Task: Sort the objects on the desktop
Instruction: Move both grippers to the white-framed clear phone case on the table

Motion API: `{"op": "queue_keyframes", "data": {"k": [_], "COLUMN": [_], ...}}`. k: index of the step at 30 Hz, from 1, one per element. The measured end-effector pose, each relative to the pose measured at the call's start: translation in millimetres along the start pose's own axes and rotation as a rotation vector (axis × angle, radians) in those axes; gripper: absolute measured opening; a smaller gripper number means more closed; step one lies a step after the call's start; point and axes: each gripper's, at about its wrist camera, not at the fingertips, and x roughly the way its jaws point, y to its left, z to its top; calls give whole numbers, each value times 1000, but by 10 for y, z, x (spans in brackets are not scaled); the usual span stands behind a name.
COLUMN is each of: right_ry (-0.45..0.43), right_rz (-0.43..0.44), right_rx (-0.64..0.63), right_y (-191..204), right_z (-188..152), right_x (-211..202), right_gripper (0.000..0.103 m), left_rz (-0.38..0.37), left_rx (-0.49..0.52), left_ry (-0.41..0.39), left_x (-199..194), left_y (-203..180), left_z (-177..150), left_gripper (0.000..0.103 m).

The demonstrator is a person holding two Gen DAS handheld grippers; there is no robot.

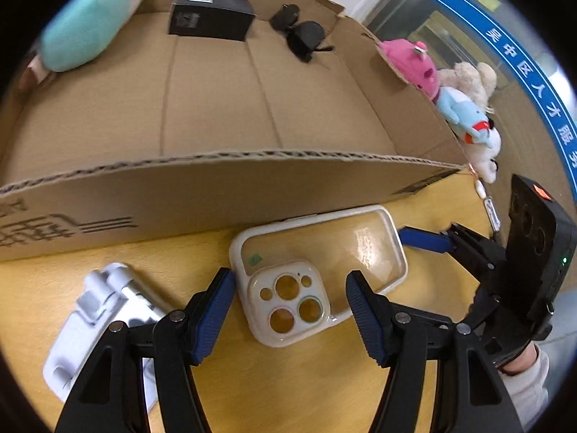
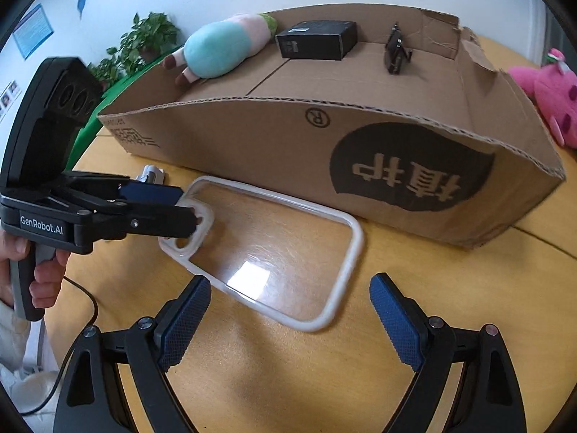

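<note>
My 2 black plastic grippers, left (image 1: 290, 312) and right (image 2: 290, 319), carry blue ribbed pads (image 2: 185, 319), silver screws (image 1: 401, 316), white "GenRobot.AI" lettering; pale sleeve (image 1: 524, 384) at 4 o'clock.

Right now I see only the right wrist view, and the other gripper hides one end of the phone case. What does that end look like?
Observer: In the left wrist view that end of the phone case is in plain sight. It has a raised white block with three large round camera holes and two smaller ones.
Operator: And the small white tip poking out further back on the table?
Observer: That is the end of a white and silver gadget. It lies flat on the table to the left of the case and apart from it. I cannot tell what it is for.
</note>
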Motion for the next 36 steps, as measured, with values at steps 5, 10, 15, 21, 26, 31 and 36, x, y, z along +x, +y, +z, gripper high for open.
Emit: {"op": "queue_keyframes", "data": {"k": [5, 10, 15, 21, 26, 31, 36], "right_ry": [-24, -106, -216, -305, -286, -237, -170], "right_rz": [53, 106, 143, 159, 141, 36, -72], "right_rx": [20, 61, 70, 67, 92, 147, 135], "right_y": [-36, -4, 163, 323, 309, 170, 135], "right_z": [4, -114, -333, -596, -712, -763, -744], "right_x": [-3, -171, -436, -633, -651, -603, -496], "right_gripper": [93, 93, 93, 93, 93, 91, 74], "left_rz": [-29, -77, -109, -122, -146, -76, -19], "left_rx": [-9, 5, 56, 70, 62, 48, 1], "left_ry": [-5, -82, -167, -141, -105, -63, -51], "left_x": [-25, -252, -535, -493, -389, -269, -206], "left_y": [43, 27, -99, -136, -136, -138, -33], "left_z": [-33, -127, -323, -518, -588, -581, -566], "left_gripper": [64, 64, 64, 64, 64, 64, 53]}}
